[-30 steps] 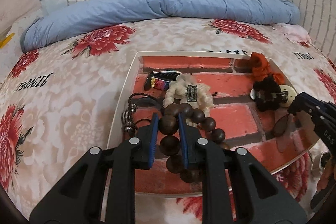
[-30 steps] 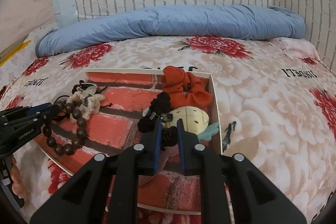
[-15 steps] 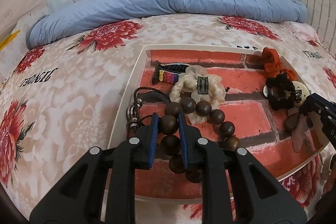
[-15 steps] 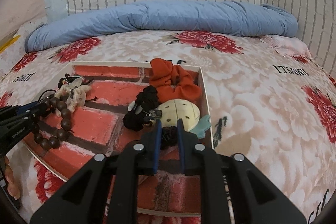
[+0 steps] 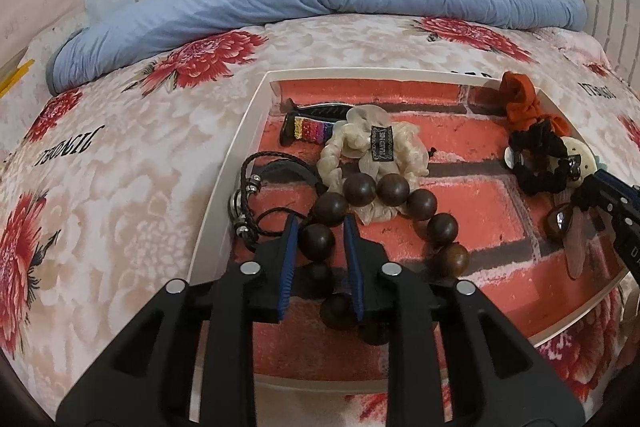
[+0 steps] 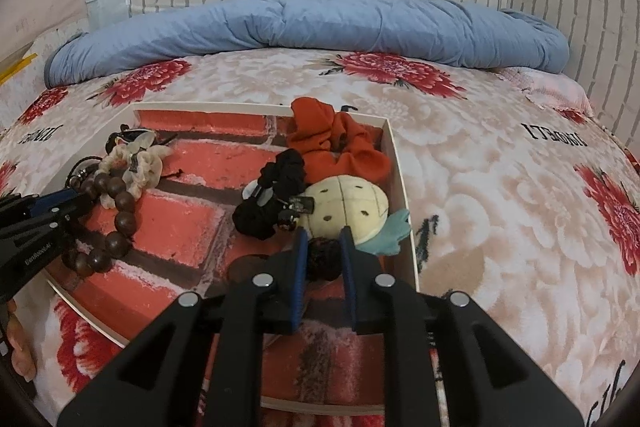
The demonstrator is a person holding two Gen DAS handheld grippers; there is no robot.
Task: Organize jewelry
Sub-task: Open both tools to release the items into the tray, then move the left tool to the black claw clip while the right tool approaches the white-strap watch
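A white tray (image 5: 224, 183) with a red brick print lies on the bed. My left gripper (image 5: 319, 241) is shut on the brown bead bracelet (image 5: 420, 205), whose loop rests on the tray. My right gripper (image 6: 323, 251) is shut on a dark rough bead piece (image 6: 322, 257) at the tray's right side (image 6: 404, 195). In the tray lie a cream scrunchie (image 5: 372, 151), a black cord bracelet (image 5: 256, 187), a rainbow clip (image 5: 310, 129), an orange scrunchie (image 6: 332, 139), a black scrunchie (image 6: 276, 195) and a cream pineapple plush (image 6: 348, 207).
The floral bedspread (image 6: 500, 195) surrounds the tray. A rolled blue quilt (image 6: 304, 23) lies along the back before a brick-pattern wall. The right gripper shows at the right edge of the left wrist view (image 5: 600, 195).
Both grippers keep their hold. The views have shifted a little; the bead bracelet's loop has spread out more to the right on the tray.
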